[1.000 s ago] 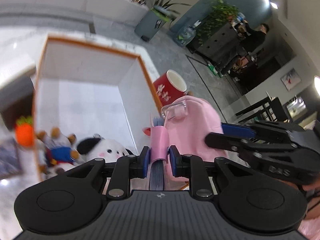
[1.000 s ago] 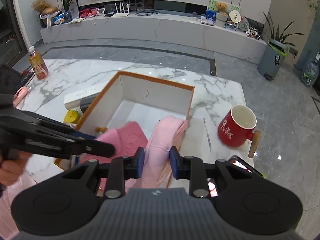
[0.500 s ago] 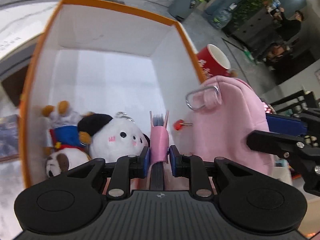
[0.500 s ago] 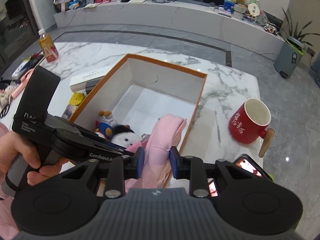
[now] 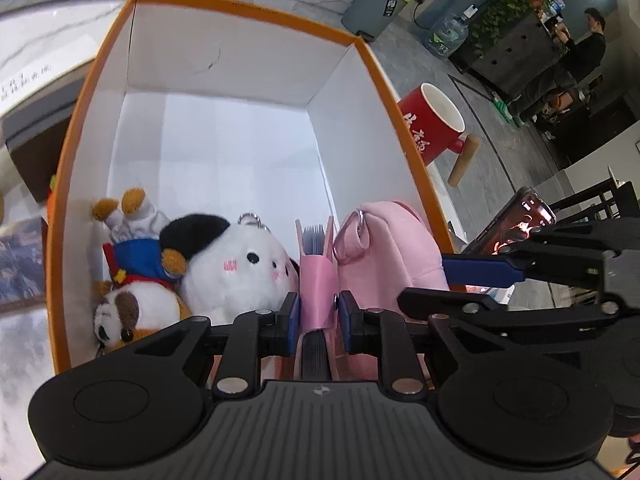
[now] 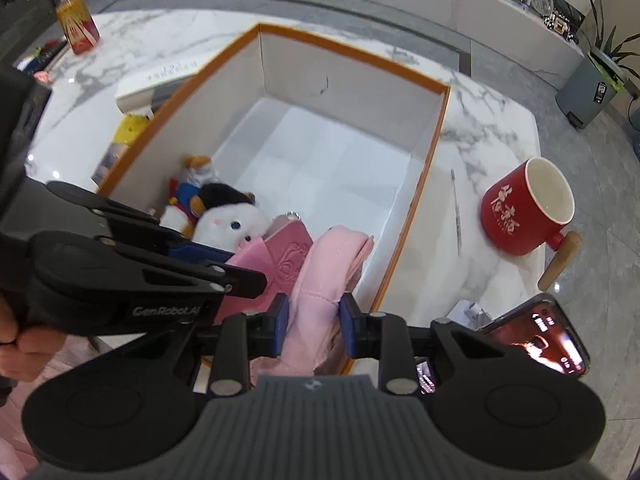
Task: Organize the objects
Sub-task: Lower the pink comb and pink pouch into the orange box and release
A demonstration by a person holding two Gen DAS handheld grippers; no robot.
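- both tools clamp one pink bag so it goes into the box (image 6: 436,128) level, not flopping.
- left gripper (image 5: 316,312): jaws nearly closed, pinching the bag's thin flap (image 5: 317,280).
- right gripper (image 6: 314,322): jaws narrow, squeezing the bag's (image 6: 332,272) padded body.
- bag sits lower centre of both frames, inside the box's near right corner, beside the plush toys (image 5: 236,268).
- bag: soft pale pink fabric, metal ring, embossed flap.

Both grippers have come down with the pink bag (image 6: 332,264): a second ago it hung above the orange-rimmed box (image 6: 352,60), and now its lower end sits inside, next to the white plush toy (image 5: 236,268). The left gripper (image 5: 318,312) and right gripper (image 6: 314,326) now point more steeply down into the box.
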